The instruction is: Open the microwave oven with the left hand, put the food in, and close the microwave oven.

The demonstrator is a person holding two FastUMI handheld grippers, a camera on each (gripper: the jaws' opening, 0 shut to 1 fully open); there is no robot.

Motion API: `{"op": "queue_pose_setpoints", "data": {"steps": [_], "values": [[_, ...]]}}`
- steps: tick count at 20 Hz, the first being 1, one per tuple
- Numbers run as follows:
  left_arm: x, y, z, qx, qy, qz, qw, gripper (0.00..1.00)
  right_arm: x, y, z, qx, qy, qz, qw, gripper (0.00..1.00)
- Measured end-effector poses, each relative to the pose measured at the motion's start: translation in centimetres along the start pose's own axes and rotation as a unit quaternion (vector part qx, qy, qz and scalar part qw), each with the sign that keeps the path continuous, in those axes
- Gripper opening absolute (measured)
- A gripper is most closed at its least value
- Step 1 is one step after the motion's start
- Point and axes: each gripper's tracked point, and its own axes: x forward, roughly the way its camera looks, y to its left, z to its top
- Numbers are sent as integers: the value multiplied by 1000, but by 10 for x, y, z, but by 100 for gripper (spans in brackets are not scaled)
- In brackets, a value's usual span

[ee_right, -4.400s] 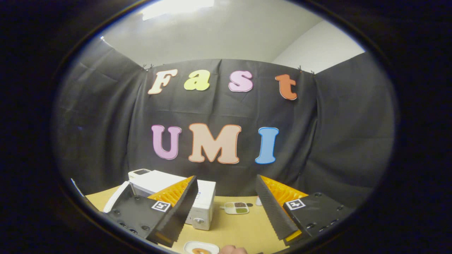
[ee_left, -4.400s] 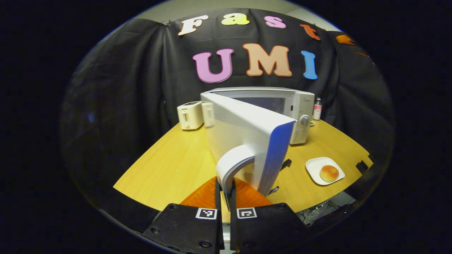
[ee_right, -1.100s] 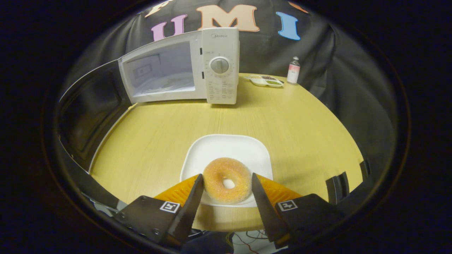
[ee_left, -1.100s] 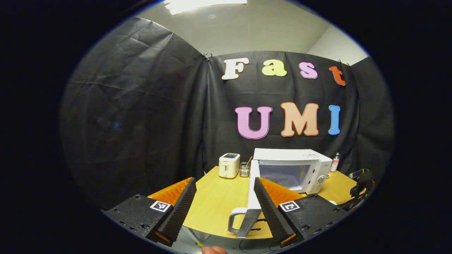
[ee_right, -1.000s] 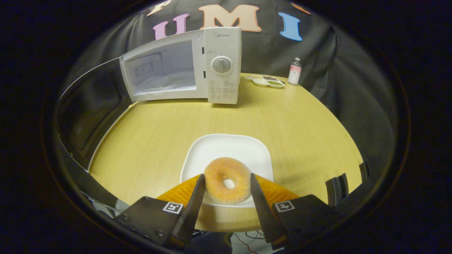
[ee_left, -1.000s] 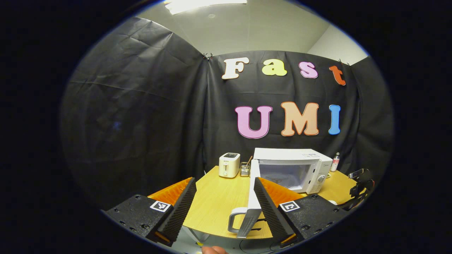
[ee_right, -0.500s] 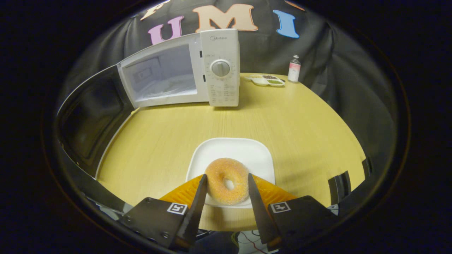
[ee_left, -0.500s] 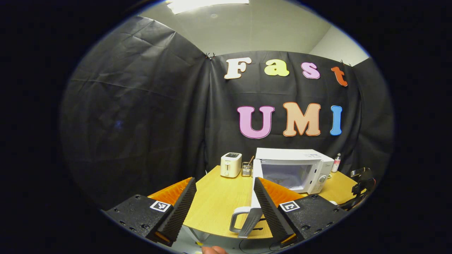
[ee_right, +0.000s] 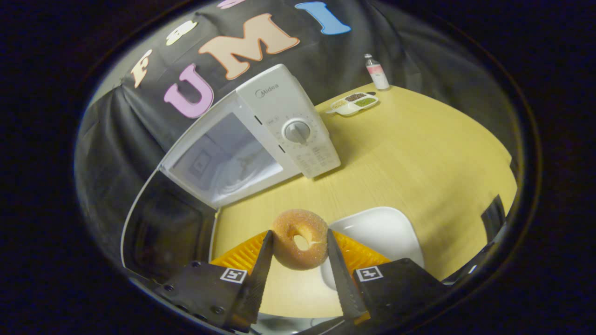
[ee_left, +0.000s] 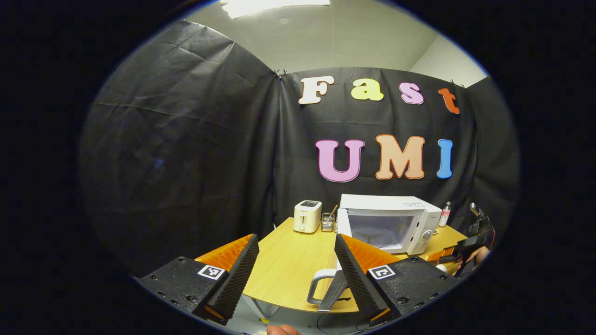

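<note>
In the right gripper view my right gripper (ee_right: 299,235) is shut on a sugared doughnut (ee_right: 289,229), held in the air to the left of and above its white plate (ee_right: 379,230). Ahead stands the white microwave (ee_right: 298,135), its cavity (ee_right: 228,160) open and its door (ee_right: 163,228) swung out to the left. In the left gripper view my left gripper (ee_left: 295,239) is open, holds nothing, and sits back from the table's near edge. The microwave (ee_left: 409,223) stands at the far side, with the door handle (ee_left: 319,284) near me. The right gripper (ee_left: 468,246) and a hand are at the far right.
A toaster (ee_left: 307,216) and a utensil holder (ee_left: 328,222) stand left of the microwave. A small bottle (ee_right: 375,72) and a divided dish (ee_right: 351,103) are at the back right of the wooden table (ee_right: 419,153). The open door juts over the table's front.
My right gripper closed on the doughnut and lifted it off the plate, moving left and tilting toward the microwave. The left gripper stayed open and barely shifted.
</note>
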Motion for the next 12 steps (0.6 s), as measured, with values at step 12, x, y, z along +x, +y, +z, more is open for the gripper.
{"op": "queue_pose_setpoints", "data": {"steps": [12], "values": [[-11,-8,-16,0,36,3,999,94,85,106,43,226,-7,65,972,64]]}}
